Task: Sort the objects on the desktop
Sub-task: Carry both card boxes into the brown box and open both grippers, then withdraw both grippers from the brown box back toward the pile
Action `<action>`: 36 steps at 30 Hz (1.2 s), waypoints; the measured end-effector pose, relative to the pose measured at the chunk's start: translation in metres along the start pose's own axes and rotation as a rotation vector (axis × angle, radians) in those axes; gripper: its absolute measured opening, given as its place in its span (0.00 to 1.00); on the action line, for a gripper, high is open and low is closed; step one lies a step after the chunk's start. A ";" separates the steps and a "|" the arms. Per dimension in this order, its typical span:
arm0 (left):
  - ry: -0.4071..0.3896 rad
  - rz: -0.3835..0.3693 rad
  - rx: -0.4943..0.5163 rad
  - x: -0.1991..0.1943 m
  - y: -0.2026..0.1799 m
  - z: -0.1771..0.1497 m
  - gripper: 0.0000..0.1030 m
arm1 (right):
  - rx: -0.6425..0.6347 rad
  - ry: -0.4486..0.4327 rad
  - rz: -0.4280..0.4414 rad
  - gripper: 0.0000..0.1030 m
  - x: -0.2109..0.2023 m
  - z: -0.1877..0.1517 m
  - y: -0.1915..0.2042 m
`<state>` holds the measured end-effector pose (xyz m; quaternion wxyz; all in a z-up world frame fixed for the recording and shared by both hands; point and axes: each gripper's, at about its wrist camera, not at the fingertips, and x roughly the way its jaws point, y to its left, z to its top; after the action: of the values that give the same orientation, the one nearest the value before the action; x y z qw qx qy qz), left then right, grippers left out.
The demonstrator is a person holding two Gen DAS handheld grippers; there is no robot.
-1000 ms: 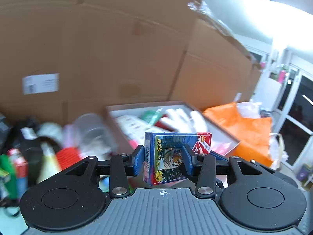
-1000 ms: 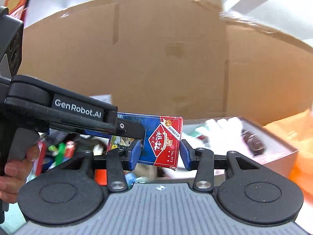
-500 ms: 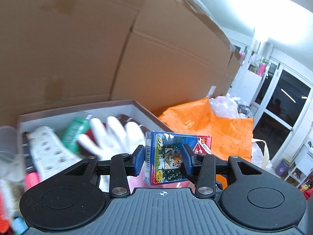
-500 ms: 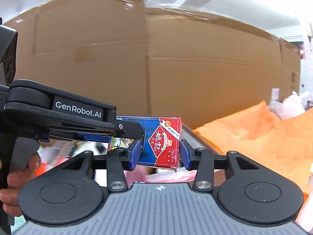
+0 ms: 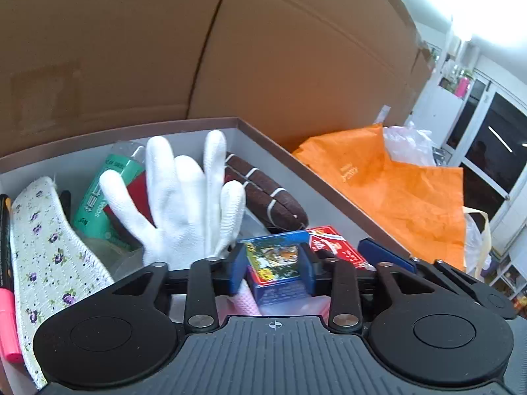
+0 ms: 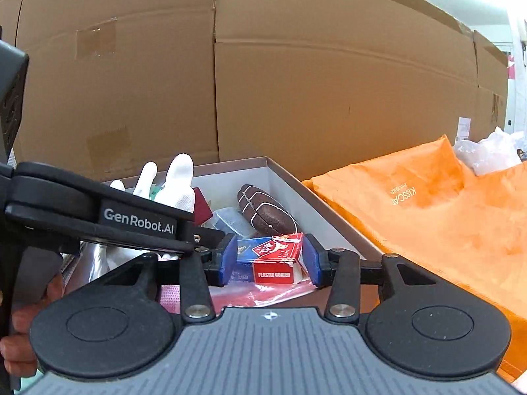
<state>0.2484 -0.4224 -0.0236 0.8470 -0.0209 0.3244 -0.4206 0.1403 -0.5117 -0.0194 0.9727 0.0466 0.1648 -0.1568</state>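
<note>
A blue and red box of playing cards (image 5: 276, 263) with a tiger picture is held by both grippers at once. My left gripper (image 5: 272, 268) is shut on its blue end. My right gripper (image 6: 269, 261) is shut on the same card box (image 6: 273, 258), gripping its sides near the red end. The box is tilted forward and down over the near right corner of an open brown storage box (image 5: 273, 141), above a pink and red plastic wrapper (image 6: 263, 294).
The storage box (image 6: 306, 191) holds a white glove (image 5: 184, 197), a green bottle (image 5: 98, 194), a brown striped pouch (image 5: 266, 194), a floral insole (image 5: 42, 250) and a pink marker (image 5: 6, 322). An orange bag (image 5: 395, 191) lies to the right. Large cardboard cartons (image 6: 263, 82) stand behind.
Both grippers have carried the card box to the right and lowered it over the storage box, tipping it from upright to forward and down. The grips have not changed.
</note>
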 end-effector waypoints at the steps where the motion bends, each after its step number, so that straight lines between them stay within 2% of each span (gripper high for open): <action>1: -0.005 0.007 0.003 -0.003 -0.001 0.001 0.54 | 0.000 -0.004 -0.009 0.56 -0.001 0.001 0.000; 3: -0.026 0.001 -0.001 -0.013 0.000 0.001 0.61 | -0.003 -0.027 -0.026 0.66 -0.008 0.001 0.000; 5: -0.060 0.009 -0.023 -0.027 0.002 0.000 0.81 | 0.003 -0.065 -0.041 0.76 -0.020 0.005 -0.002; 7: -0.104 0.064 -0.050 -0.041 0.002 -0.001 1.00 | 0.012 -0.104 -0.051 0.87 -0.037 0.008 -0.002; 9: -0.169 0.056 -0.060 -0.061 0.004 -0.005 1.00 | 0.019 -0.121 -0.037 0.94 -0.051 0.010 -0.002; 11: -0.190 0.041 -0.061 -0.080 0.003 -0.009 1.00 | 0.028 -0.126 -0.004 0.98 -0.064 0.010 0.002; 15: -0.248 0.013 -0.042 -0.122 0.000 -0.026 1.00 | 0.016 -0.116 0.044 1.00 -0.089 0.005 0.019; 20: -0.305 0.025 0.052 -0.169 -0.009 -0.055 1.00 | 0.021 -0.077 0.138 1.00 -0.125 -0.007 0.038; 27: -0.332 0.081 0.063 -0.224 -0.001 -0.103 1.00 | 0.097 -0.010 0.225 1.00 -0.166 -0.032 0.060; 36: -0.306 0.177 0.018 -0.272 0.026 -0.149 1.00 | 0.086 0.080 0.225 1.00 -0.190 -0.048 0.105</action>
<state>0.0636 -0.1727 -0.0050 0.9205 -0.0485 0.1884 -0.3390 -0.0115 -0.3501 0.0029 0.9739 0.1125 0.1904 -0.0516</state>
